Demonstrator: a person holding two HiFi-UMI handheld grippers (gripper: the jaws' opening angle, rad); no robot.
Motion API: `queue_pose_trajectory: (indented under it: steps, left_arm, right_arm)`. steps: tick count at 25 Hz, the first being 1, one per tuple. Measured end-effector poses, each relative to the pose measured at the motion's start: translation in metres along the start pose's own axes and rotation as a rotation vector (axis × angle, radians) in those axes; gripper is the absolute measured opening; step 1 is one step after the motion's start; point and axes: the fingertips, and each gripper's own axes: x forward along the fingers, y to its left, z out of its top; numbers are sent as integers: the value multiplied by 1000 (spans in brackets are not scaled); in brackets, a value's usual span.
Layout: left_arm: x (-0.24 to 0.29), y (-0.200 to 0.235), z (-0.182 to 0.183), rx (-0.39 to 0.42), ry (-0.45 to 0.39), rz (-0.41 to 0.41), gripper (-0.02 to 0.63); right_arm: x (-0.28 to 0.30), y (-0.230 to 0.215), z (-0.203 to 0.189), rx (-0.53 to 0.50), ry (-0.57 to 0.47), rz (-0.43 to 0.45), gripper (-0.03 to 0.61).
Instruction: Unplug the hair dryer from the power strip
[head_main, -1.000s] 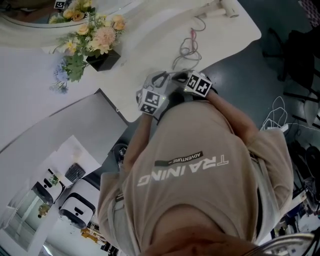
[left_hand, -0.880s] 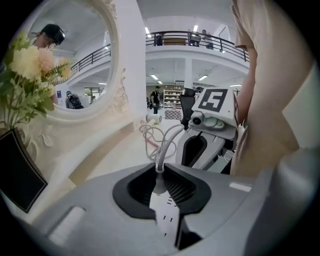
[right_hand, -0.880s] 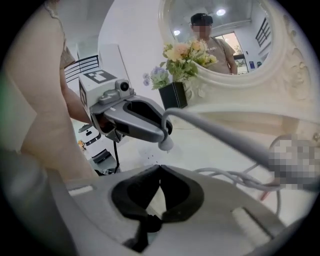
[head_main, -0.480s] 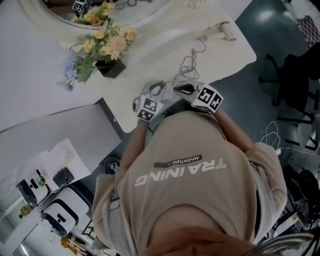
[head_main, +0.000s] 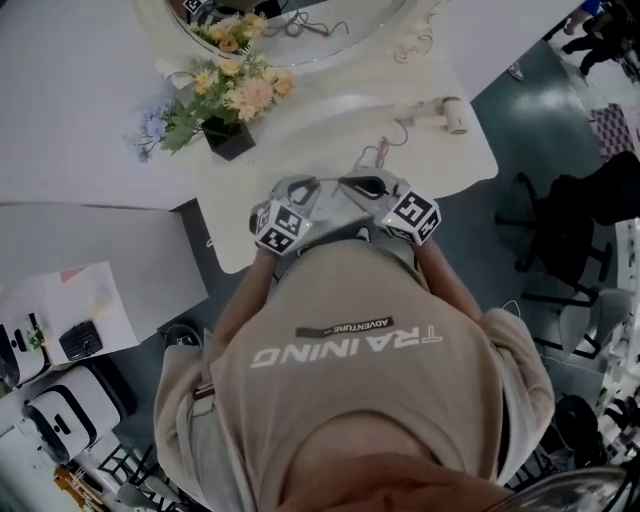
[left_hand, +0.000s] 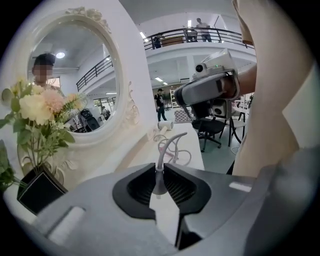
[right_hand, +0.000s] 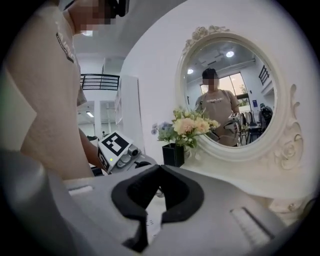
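Left gripper (left_hand: 159, 176) pinches the cord (left_hand: 160, 159); right gripper (right_hand: 159, 172), closed, just beside it.

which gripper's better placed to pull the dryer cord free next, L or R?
Left, probably. The left gripper is shut on the grey cord, which leads toward the hair dryer. The right gripper has its jaws together on nothing. The power strip shows in no view.
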Motion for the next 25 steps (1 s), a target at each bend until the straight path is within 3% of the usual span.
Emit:
queue_pose_trajectory:
  steps: [5,12,25]
  left_arm:
    - [-6,-1,5,8,-1,21,54]
    - [-13,2,8,0,-5,56,54]
    - [-11,0,8,-39,4,50,54]
  right_arm:
    - [-10,-14,27,-29,-73,-57,3]
    - [-15,-21,44,-42,-100,-51,3]
    - [-26,-31,44,-36,-108,-66,3]
